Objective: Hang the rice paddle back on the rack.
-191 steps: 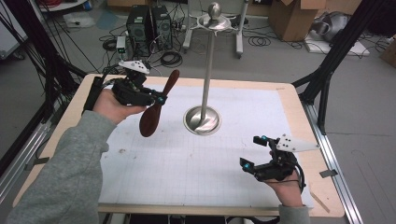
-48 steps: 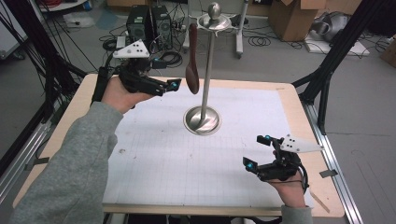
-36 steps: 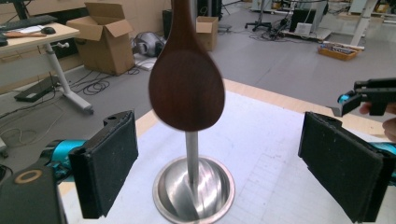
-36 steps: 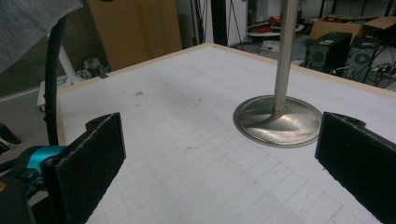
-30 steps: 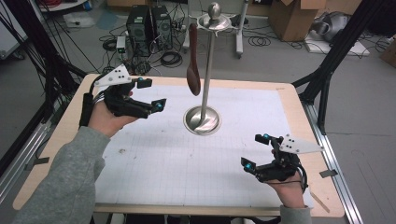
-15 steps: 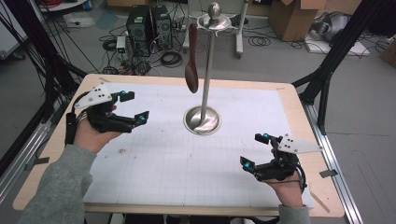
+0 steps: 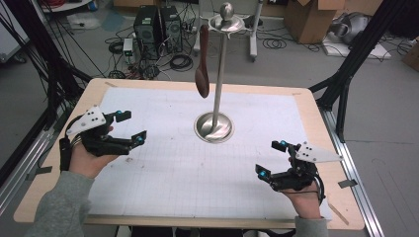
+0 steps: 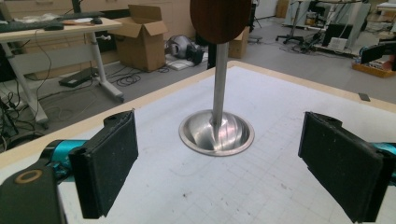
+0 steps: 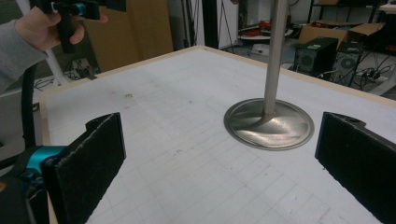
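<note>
On the metal stand [image 7: 217, 74] the wooden spoon [image 7: 202, 61] hangs free; both tools, left [image 7: 127, 129] and right [image 7: 269, 159], are released. A bump against the stand could drop it.

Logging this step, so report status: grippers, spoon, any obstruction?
Left gripper open, holding nothing. Right gripper open, holding nothing. Wooden spoon hangs from the metal stand, bowl down. Nothing between grippers and stand.

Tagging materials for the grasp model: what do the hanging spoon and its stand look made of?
Spoon: probably wood, dark brown with a matte, faintly grained bowl in the left gripper view. Stand: looks like metal, likely brushed steel; its silver pole and dished base give streaky reflections.
</note>
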The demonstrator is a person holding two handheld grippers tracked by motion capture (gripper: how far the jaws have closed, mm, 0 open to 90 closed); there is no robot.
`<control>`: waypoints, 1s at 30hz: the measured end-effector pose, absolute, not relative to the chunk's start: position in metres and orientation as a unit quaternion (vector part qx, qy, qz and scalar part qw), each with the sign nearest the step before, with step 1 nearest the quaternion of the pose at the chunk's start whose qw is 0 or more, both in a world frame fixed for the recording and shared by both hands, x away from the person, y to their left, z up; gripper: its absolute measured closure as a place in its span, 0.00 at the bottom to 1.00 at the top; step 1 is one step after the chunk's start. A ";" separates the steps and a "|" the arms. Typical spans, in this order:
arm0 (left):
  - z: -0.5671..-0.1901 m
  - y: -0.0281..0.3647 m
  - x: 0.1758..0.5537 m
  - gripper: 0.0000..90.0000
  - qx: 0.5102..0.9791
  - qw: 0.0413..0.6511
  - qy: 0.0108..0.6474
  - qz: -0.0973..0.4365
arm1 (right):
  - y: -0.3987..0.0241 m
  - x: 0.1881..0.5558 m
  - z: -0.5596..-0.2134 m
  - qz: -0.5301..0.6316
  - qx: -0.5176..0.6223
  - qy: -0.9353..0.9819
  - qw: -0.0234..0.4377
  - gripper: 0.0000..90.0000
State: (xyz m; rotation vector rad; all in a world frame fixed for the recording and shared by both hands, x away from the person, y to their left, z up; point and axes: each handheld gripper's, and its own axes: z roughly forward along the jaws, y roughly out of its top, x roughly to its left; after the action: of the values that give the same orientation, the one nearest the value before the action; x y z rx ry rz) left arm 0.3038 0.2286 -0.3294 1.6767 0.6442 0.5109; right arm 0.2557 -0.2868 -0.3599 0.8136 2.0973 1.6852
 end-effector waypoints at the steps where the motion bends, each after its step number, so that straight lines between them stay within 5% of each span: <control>1: -0.332 0.230 0.301 0.14 0.720 0.596 0.281 0.220 | -0.287 0.256 -0.360 0.591 0.286 0.736 0.165 0.00; 30: -0.388 0.278 0.261 0.14 0.677 0.596 0.359 0.240 | -0.308 0.261 -0.373 0.586 0.314 0.726 0.177 0.00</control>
State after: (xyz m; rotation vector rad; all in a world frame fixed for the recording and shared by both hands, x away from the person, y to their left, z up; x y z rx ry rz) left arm 0.2609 0.2776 -0.3885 1.5715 0.8340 0.5578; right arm 0.2615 -0.3081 -0.3732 0.8896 2.0544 1.6571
